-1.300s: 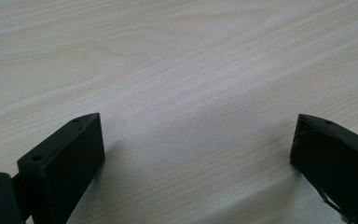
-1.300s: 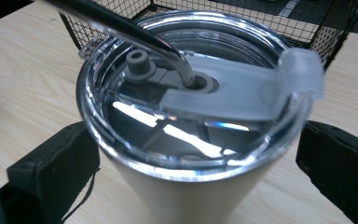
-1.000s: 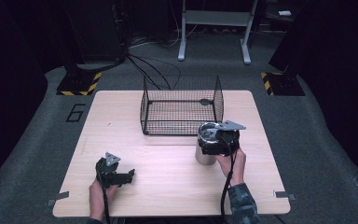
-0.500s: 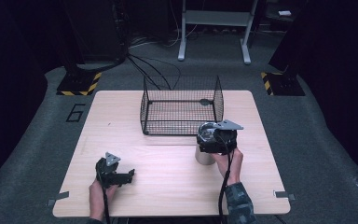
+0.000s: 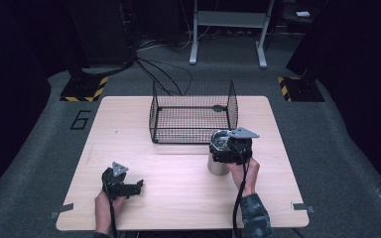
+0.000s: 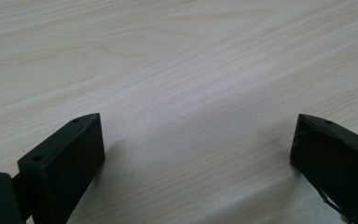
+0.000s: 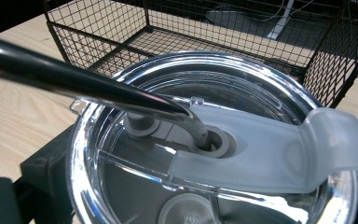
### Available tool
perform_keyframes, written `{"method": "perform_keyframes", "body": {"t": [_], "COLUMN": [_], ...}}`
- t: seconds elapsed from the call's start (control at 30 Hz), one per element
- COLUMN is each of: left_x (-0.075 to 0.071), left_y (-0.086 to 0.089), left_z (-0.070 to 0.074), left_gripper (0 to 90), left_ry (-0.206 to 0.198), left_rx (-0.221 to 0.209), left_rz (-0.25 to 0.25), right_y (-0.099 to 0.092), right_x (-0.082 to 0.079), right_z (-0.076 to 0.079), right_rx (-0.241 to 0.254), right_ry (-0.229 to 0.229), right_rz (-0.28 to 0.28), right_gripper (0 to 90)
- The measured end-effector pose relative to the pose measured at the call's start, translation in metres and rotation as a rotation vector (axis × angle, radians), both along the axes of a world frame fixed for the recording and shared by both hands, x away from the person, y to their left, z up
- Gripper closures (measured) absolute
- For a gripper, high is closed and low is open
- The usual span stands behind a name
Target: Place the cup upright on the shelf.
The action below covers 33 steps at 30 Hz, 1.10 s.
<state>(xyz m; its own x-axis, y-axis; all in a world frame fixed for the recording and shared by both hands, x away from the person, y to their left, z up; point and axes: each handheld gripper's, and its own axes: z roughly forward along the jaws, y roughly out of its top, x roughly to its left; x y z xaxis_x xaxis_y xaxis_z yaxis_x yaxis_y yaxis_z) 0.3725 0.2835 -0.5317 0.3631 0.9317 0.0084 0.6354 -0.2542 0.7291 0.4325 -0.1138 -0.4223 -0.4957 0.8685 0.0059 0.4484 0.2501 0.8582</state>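
In the high view, a steel tumbler is seen standing upright on the wooden surface, just in front of the near right corner of a black wire basket. The right gripper is set over the tumbler's top. Compared with a second ago, the right gripper has been shifted slightly toward the left and the basket, while the tumbler has stayed on the surface; a grasp appears settled and a lift into the basket is judged to be next. The left gripper is held low at the near left, well apart from everything, and has not moved.

In the left gripper view, the fingers are seen spread wide with nothing between them, only bare surface.

In the right gripper view, the clear lid and a metal straw through it are seen close up, with the fingers closed against the tumbler's sides just below the rim. The basket stands just beyond, its near wall to be cleared by the tumbler. Open room lies left and near; the right edge of the surface is not far.
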Motion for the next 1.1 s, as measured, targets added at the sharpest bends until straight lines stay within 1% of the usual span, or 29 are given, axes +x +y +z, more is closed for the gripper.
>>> {"method": "perform_keyframes", "body": {"t": [0.1,0.13,0.17,0.2,0.23,0.33,0.43,0.5,0.6,0.73,0.9,1.1], "left_x": [0.0,0.0,0.0,0.0,0.0,0.0,0.0,0.0,0.0,0.0,0.0,0.0], "left_y": [0.0,0.0,0.0,0.0,0.0,0.0,0.0,0.0,0.0,0.0,0.0,0.0], "left_z": [0.0,0.0,0.0,0.0,0.0,0.0,0.0,0.0,0.0,0.0,0.0,0.0], "left_gripper": [2.9,2.9,2.9,2.9,2.9,2.9,2.9,2.9,2.9,2.9,2.9,2.9], "left_ry": [0.0,0.0,0.001,0.001,0.0,0.0,0.001,0.002,0.002,0.0,0.001,0.001], "left_rx": [-0.001,-0.001,-0.003,-0.002,-0.003,-0.001,-0.003,-0.002,-0.001,0.0,-0.003,-0.003], "left_rz": [0.001,0.001,0.002,0.002,0.002,0.0,0.002,0.0,-0.001,0.001,0.002,0.002], "right_y": [0.0,0.0,0.0,0.0,-0.001,-0.002,-0.002,-0.003,-0.003,-0.007,-0.009,-0.009], "right_x": [-0.002,-0.001,-0.002,-0.002,-0.002,-0.002,-0.001,-0.002,-0.002,0.0,-0.002,0.0], "right_z": [0.001,0.002,0.003,0.004,0.005,0.01,0.014,0.019,0.023,0.029,0.035,0.044], "right_rx": [0.003,-0.003,0.001,0.002,0.002,0.013,0.012,0.005,0.009,0.026,0.027,0.035], "right_ry": [-0.001,-0.002,0.003,-0.005,0.001,-0.003,-0.003,-0.008,-0.002,-0.001,-0.005,-0.001], "right_rz": [0.002,0.009,0.002,0.008,0.005,0.018,0.026,0.033,0.028,0.039,0.036,0.051], "right_gripper": [3.6,3.6,3.6,3.6,3.6,3.6,3.7,3.7,3.7,3.7,3.7,3.7]}}
